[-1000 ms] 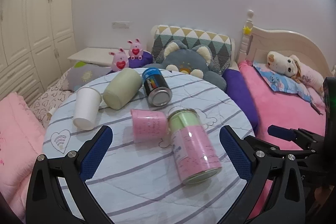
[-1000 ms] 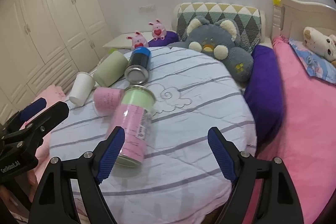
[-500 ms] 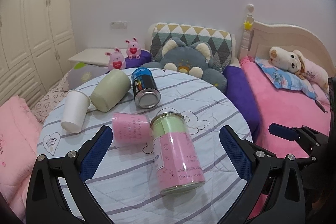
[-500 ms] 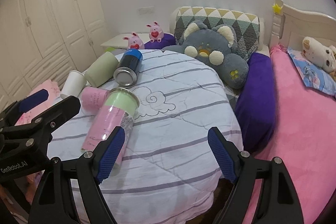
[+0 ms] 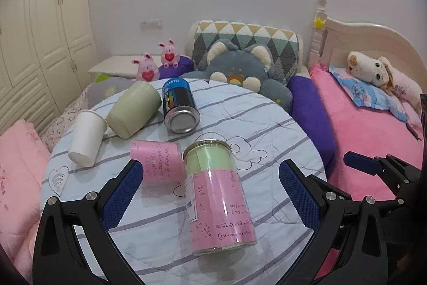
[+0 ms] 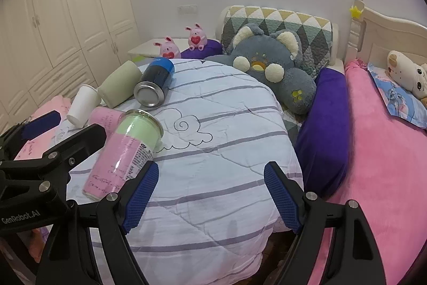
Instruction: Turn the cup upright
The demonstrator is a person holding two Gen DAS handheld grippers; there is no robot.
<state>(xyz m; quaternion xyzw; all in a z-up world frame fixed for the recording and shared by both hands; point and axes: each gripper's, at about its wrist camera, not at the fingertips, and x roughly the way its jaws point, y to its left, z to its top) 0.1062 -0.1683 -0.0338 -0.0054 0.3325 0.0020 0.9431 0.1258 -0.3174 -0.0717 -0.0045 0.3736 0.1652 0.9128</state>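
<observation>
Our left gripper (image 5: 213, 191) hangs wide open over the near edge of the round table (image 5: 280, 130), holding nothing, its blue pads spread either side of the clear jar (image 5: 217, 198) that lies on its side just ahead of us. Our right gripper (image 6: 210, 194) is equally wide open and empty, off to the right over bare striped cloth. The main risk, we judge, is picking the wrong thing: five cylinders lie toppled close together, and the jar sits nearest our left jaws though it may not be the cup meant. Closing on a rounded side could also send it rolling on the soft quilted cover, or nudge the pink cup (image 5: 157, 163), which touches the jar's mouth end. A cup stood up on this padded surface may tip again. As for the cups, the pink one lies on its side, covered in handwriting, just beyond our left pad; the white paper cup (image 5: 86, 134) lies further left, base toward us, its rim against the pale green cup (image 5: 134, 108), and a dark can (image 5: 178, 104) rests beside that.
</observation>
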